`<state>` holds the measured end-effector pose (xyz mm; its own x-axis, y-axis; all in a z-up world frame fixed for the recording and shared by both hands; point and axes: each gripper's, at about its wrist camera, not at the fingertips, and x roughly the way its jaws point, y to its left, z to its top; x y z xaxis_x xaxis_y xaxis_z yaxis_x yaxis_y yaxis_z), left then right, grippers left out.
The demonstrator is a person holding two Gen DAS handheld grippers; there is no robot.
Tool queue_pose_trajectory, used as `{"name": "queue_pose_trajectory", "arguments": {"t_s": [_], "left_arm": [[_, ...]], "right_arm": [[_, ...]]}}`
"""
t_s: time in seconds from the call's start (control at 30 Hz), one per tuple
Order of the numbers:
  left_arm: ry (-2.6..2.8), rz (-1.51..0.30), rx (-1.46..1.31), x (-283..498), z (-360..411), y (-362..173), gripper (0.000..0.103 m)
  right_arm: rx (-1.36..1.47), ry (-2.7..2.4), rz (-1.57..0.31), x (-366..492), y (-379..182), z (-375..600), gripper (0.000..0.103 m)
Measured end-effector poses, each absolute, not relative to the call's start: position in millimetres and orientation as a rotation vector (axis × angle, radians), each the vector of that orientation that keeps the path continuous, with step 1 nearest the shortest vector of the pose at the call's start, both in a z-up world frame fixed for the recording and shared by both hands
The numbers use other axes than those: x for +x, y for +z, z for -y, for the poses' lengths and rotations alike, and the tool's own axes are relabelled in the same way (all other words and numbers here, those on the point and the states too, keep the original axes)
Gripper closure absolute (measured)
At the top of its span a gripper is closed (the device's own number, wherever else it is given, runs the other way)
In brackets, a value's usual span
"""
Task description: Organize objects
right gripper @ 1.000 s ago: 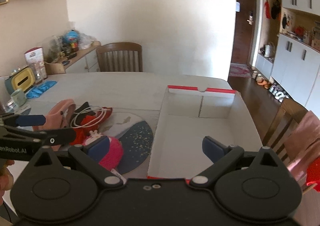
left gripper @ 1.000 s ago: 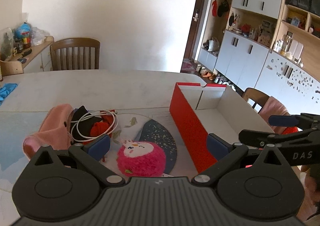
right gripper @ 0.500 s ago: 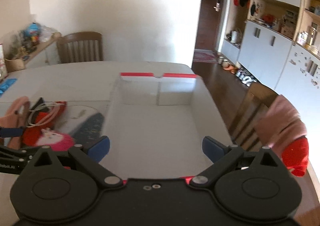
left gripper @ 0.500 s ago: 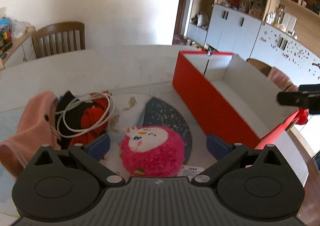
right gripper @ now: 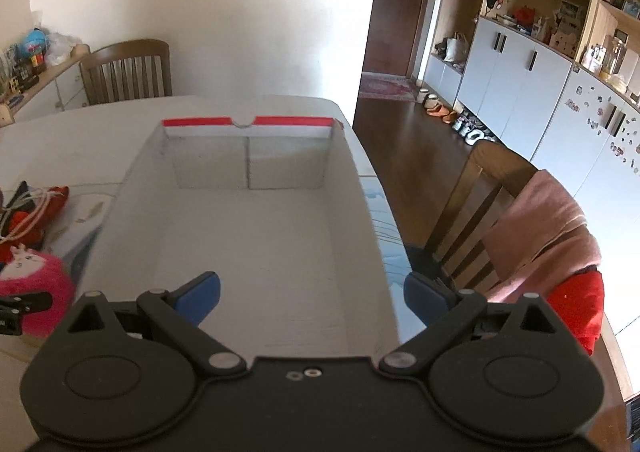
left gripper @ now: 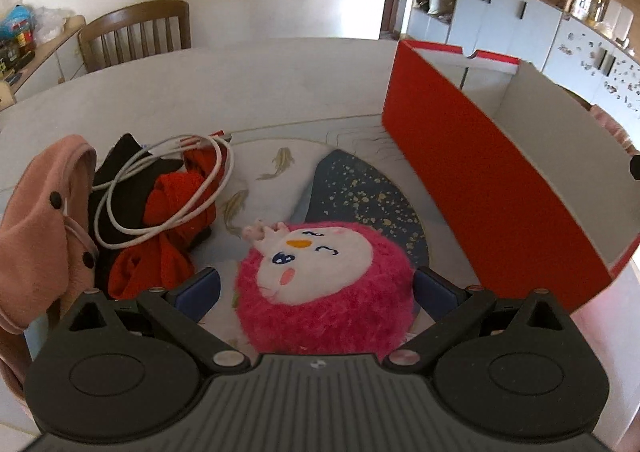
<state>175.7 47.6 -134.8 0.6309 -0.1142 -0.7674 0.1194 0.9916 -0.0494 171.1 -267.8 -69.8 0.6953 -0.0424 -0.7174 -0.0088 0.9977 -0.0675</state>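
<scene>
Left tongs (left gripper: 316,288), wide open, now straddle the pink plush toy (left gripper: 326,284); right tongs (right gripper: 312,292), open and empty, have shifted over the red box (right gripper: 248,220).

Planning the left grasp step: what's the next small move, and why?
Probably ease the left gripper slightly further down and close on the pink plush toy. Its fingers are open on either side of the toy without pinching it, and the red box beside it is empty.
</scene>
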Motion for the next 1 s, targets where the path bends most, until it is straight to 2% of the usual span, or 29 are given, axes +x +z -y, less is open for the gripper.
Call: {"name": "queue_pose_trajectory", "arguments": {"t_s": [0.27, 0.33, 0.47, 0.6, 0.8, 0.97, 1.0], "left_arm": [[-0.088, -0.896, 0.001, 180, -39, -143, 0.000], [-0.083, -0.898, -0.003, 181, -37, -144, 0.001], [-0.070, -0.892, -0.008, 180, -34, -145, 0.002], [-0.071, -0.891, -0.016, 179, -32, -145, 0.011], [-0.052, -0.873, -0.007, 175, -28, -143, 0.018], [-0.040, -0.869, -0.012, 173, -27, -142, 0.023], [-0.038, -0.867, -0.014, 173, -27, -142, 0.024]], "right_arm": [[-0.068, -0.008, -0.859, 189, -87, 290, 0.016], [-0.055, -0.003, -0.878, 193, -91, 295, 0.025], [-0.031, 0.004, -0.908, 199, -98, 306, 0.033], [-0.020, 0.022, -0.933, 206, -100, 314, 0.048], [-0.007, 0.056, -0.972, 208, -98, 323, 0.070], [-0.011, 0.071, -0.986, 208, -96, 329, 0.079], [-0.007, 0.074, -0.992, 208, -97, 330, 0.087]]}}
